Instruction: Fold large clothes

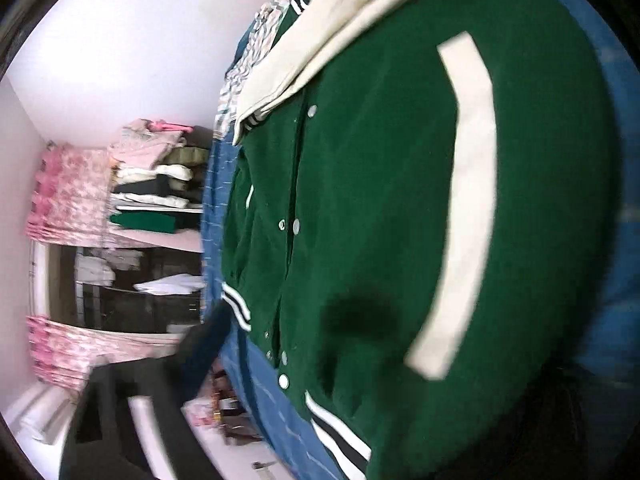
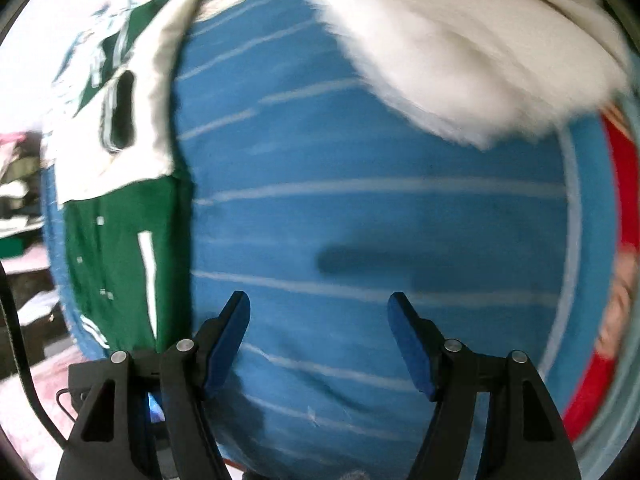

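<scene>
A green varsity jacket (image 1: 380, 200) with cream sleeves, snap buttons and striped hem lies flat on a blue striped cloth (image 1: 276, 412). A cream sleeve (image 1: 320, 48) is folded over its upper part. In the left wrist view only one blurred dark finger (image 1: 200, 356) shows at the lower left, off the jacket's hem. In the right wrist view the jacket (image 2: 116, 264) lies at the left and a cream sleeve (image 2: 460, 52) at the top. My right gripper (image 2: 318, 308) is open and empty above the blue cloth (image 2: 380, 220).
Shelves with stacked folded clothes (image 1: 156, 176) stand beyond the cloth's edge. Pink floral curtains (image 1: 68, 192) hang beside them. A patterned garment (image 1: 256, 52) lies by the jacket's collar. Something red (image 2: 620, 184) borders the cloth at the right.
</scene>
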Tool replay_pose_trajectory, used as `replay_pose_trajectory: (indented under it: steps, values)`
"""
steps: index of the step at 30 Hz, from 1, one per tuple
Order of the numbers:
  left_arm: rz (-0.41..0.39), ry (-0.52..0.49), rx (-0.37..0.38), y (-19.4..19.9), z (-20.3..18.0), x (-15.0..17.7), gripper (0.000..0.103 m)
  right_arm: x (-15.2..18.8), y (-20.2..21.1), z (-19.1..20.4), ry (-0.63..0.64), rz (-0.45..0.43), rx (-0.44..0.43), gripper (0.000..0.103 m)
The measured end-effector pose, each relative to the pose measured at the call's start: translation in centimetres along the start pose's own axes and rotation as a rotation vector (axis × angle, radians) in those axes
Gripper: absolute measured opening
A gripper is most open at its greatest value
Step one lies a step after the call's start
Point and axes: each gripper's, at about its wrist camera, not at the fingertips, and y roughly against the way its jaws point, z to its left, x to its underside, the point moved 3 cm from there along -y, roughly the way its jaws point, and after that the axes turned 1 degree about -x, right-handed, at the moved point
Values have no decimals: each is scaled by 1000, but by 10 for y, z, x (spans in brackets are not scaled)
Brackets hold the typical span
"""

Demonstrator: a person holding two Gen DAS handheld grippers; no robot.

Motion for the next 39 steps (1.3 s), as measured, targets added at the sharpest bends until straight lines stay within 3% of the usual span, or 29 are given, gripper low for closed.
replay_pose_trajectory:
  steps: [1, 3, 5, 10, 16, 18, 19, 20, 21, 23, 28, 32, 37, 39]
  values:
    - [-9, 9, 13, 1, 5, 0, 55, -7, -3, 6, 23, -6, -34, 73]
    - [-28, 43, 47, 4, 23, -4, 27, -32, -19, 25, 70, -10, -133, 75]
    - [-26, 68, 82, 6, 34, -6, 15, -54, -28, 42, 93, -22, -234, 80]
    - [-15, 94, 134, 4, 54, -10, 12, -113, -50, 79, 63, -35, -523, 80]
    - [-14, 128, 214, -8, 67, -12, 12, -166, -88, 134, -1, 8, -710, 81]
    - [-15, 138, 250, -16, 77, -13, 12, -174, -110, 157, 6, 71, -662, 75]
    - [-15, 146, 271, -18, 81, -13, 12, -175, -119, 168, 6, 88, -641, 66]
    - [-12, 155, 293, -21, 87, -12, 12, -175, -125, 177, 14, 101, -605, 43]
    - [-10, 164, 315, -23, 92, -12, 12, -174, -128, 189, 17, 100, -532, 29]
    - [-4, 194, 380, -33, 114, -12, 12, -170, -117, 206, -1, 77, -488, 20]
    - [25, 285, 528, -65, 182, -10, 14, -158, -60, 278, 62, -3, -426, 17]
    - [55, 370, 604, -116, 242, -11, 17, -150, -25, 383, 132, -51, -342, 17]
    - [159, 516, 676, -215, 287, -4, 19, -156, -44, 509, 222, -54, -189, 17]
    - [201, 595, 687, -261, 300, 3, 26, -159, -72, 565, 254, -48, -139, 17]
